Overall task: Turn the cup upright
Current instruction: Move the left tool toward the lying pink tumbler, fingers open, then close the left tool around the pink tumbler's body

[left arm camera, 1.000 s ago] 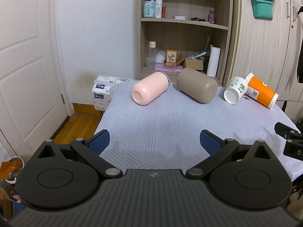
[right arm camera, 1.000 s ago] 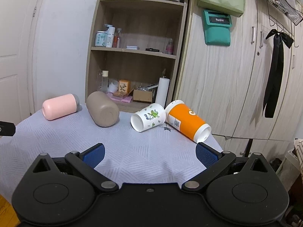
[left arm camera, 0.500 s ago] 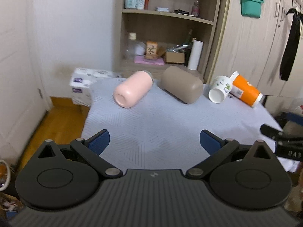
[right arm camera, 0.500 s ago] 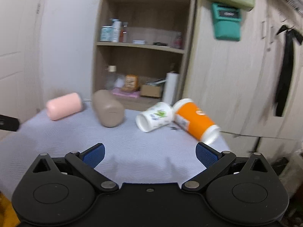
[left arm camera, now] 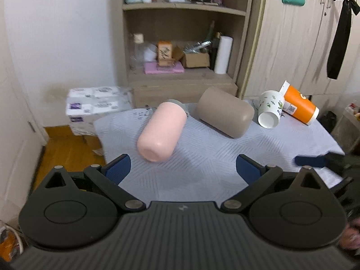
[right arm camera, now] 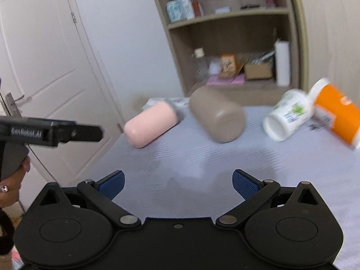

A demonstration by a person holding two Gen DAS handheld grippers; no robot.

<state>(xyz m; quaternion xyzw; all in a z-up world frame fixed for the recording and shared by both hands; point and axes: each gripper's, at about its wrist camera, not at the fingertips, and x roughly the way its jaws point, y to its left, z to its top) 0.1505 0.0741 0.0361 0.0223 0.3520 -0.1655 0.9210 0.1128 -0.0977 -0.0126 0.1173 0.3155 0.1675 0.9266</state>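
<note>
Left wrist view: four cups lying on sides on pale grey patterned tablecloth (left arm camera: 202, 164). Smooth pink cylindrical cup (left arm camera: 162, 132) nearest, closed base toward cam, mouth end away w/ grey rim at far end. Matte taupe rounded cup (left arm camera: 223, 111) just beside it to the right, apart by a narrow gap. White paper cup w/ green leaf print (left arm camera: 270, 111) further right, open mouth facing cam, touching or nearly touching orange paper cup w/ white rim (left arm camera: 299, 108) behind it; can't tell which.

Left gripper (left arm camera: 182, 166): jaws spread wide, nothing between blue pads, hovering low over near part of cloth, pink cup just ahead and slightly left of centre. Right gripper (right arm camera: 177, 183): jaws also wide apart, empty, over cloth, taupe cup roughly ahead. Right view motion-blurred, so fine detail unclear.

Step, as judged: approach phase, no cup gripped, none upright. Target prob. pink cup for left tool, being closest and in line.

Next move calls for: advancing left jaws to straddle pink body across its width, closing on mid-section, then lifting + rotating so mouth end faces up, setting base on cloth. Smooth round wall likely to roll or slip if pinched off-centre; clearance from taupe cup needed during swing.
</note>
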